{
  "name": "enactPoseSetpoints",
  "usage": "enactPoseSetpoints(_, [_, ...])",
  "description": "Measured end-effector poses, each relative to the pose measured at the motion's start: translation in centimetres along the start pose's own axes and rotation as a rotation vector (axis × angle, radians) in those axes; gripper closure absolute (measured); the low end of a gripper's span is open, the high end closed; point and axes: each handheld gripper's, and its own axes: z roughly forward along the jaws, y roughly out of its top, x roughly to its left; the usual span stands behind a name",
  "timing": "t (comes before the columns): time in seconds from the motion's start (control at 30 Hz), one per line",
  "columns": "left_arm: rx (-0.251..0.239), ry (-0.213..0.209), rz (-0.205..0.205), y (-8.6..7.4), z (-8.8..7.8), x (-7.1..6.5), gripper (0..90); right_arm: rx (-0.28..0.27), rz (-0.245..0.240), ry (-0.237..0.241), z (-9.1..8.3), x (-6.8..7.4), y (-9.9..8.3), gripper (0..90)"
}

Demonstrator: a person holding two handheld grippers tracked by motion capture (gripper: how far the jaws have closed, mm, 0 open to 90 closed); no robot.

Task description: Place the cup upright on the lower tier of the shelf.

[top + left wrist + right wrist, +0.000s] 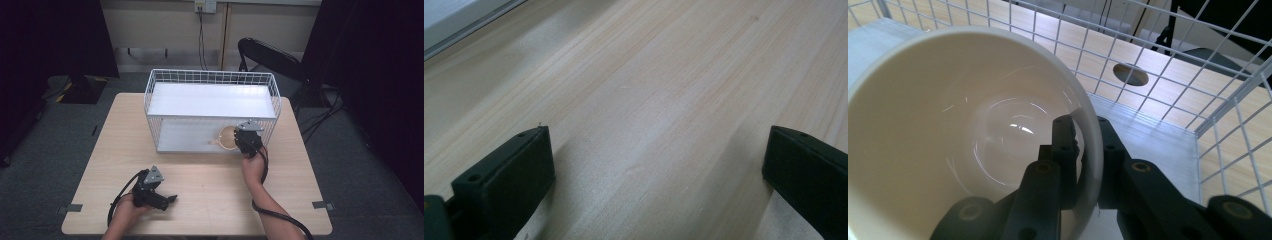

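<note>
A cream bowl (226,137) sits at the right front of the lower shelf of a white wire rack (210,77). My right gripper (239,141) reaches into the rack and is shut on the bowl's rim. In the right gripper view the bowl (948,125) is close up, and my right gripper (1088,135) has one jaw inside its wall and one outside. My left gripper (171,199) rests low on the wooden table (210,190) near the front left. Seen in its own view, the left gripper (659,145) is open, with bare wood (649,75) between the jaws.
The rack has a white upper shelf (212,100) above the lower one, and wire walls (1148,50) close around the bowl. A black folding chair (270,55) stands behind the table at the right. Dark curtains flank both sides.
</note>
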Motion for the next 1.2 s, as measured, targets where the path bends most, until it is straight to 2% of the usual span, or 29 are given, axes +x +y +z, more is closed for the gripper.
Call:
enactPoseSetpoints(0.4, [0.0, 0.0, 0.0, 0.0, 0.0, 0.0, 0.0, -0.004, 0.033, -0.016, 0.33, -0.24, -0.01, 82.9])
enactPoseSetpoints(0.6, [0.0, 0.0, 0.0, 0.0, 0.0, 0.0, 0.0, -0.017, 0.057, -0.007, 0.34, -0.32, 0.03, 80.9])
enactPoseSetpoints(0.83, [0.0, 0.0, 0.0, 0.0, 0.0, 0.0, 0.0, -0.046, 0.073, -0.014, 0.16, -0.19, 0.34, 69.5])
enactPoseSetpoints(1.07, [0.0, 0.0, 0.0, 0.0, 0.0, 0.0, 0.0, -0.069, 0.086, -0.03, 0.04, -0.51, 0.61, 52.6])
enactPoseSetpoints(1.2, [0.0, 0.0, 0.0, 0.0, 0.0, 0.0, 0.0, -0.071, 0.106, -0.015, -0.1, -0.81, 0.7, 43.1])
